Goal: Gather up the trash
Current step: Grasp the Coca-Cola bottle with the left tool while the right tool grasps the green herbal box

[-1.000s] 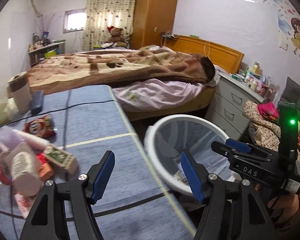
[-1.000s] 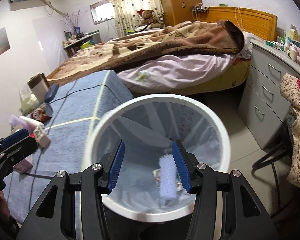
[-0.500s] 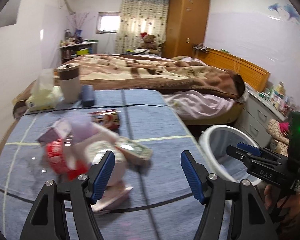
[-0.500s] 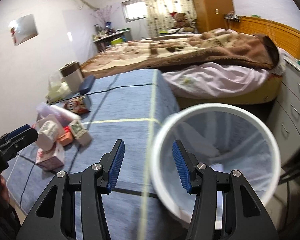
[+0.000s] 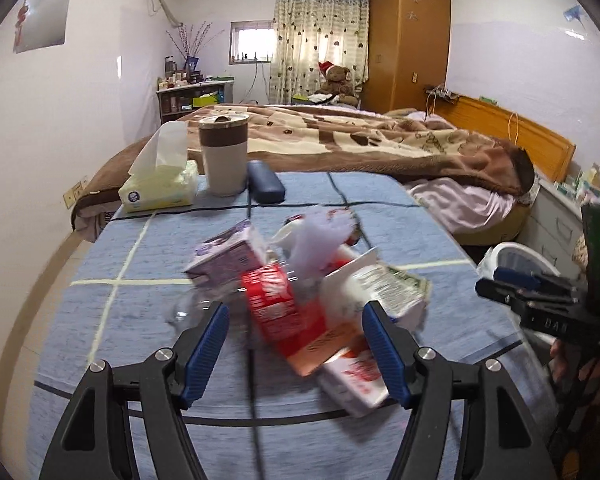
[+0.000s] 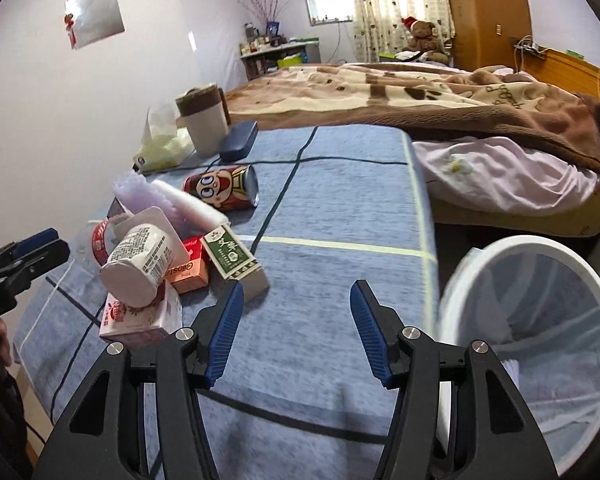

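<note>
Trash [image 5: 300, 304] sits heaped, so either gripper, left [image 5: 296, 344] spread empty, right [image 6: 296, 332] opening empty, could topple it.

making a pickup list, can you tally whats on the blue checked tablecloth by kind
Cartons and boxes in the pile, 4 that I can tell apart: purple carton, orange box, green-labelled box, pink-and-white box
Cups and tubs, 2: white yoghurt tub, brown-banded cup
Cans, 1: red cartoon can
Tissue packs, 1: yellow
Cases, 1: dark blue
Total: 9
</note>
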Motion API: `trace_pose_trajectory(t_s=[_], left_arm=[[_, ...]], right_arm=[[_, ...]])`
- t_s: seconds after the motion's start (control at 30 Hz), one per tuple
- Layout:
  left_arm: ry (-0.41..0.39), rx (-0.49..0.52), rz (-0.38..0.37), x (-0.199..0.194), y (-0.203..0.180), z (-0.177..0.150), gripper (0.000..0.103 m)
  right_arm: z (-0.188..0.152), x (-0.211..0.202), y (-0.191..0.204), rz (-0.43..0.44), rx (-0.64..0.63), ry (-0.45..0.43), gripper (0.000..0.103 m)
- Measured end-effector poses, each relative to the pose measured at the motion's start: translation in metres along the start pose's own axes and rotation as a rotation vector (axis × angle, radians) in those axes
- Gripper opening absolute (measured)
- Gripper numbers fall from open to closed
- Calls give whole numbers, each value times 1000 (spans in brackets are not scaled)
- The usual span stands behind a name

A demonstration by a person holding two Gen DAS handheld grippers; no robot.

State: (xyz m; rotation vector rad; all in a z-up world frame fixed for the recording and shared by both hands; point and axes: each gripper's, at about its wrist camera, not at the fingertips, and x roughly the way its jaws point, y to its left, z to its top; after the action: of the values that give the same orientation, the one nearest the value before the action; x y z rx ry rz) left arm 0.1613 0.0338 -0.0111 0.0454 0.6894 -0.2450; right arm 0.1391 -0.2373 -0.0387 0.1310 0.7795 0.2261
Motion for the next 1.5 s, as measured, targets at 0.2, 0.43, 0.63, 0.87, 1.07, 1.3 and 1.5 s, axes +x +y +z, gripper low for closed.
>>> trace_pose_trajectory(t_s=[0.2,0.43,0.63,0.87,1.07,1.3,1.5], left_arm=[[33,35,27,12,25,0,69],[109,124,16,39,37,5,69],[146,218,-37,57,35,9,71],[179,339,-86,70,22,15,72],[203,347,-75,86,24,15,72],[223,275,-79,92,37,17,74],[246,189,-50,96,48,17,74]], right_arm=[[9,16,10,33,-18,31,58],[17,40,24,39,-83,85,65],[21,61,26,34,-94,140,65],[27,75,31,41,-122,179,65],[32,87,28,20,-136,198,65],[32,92,28,-3,-133,207,65],[28,86,29,17,-106,198,64]])
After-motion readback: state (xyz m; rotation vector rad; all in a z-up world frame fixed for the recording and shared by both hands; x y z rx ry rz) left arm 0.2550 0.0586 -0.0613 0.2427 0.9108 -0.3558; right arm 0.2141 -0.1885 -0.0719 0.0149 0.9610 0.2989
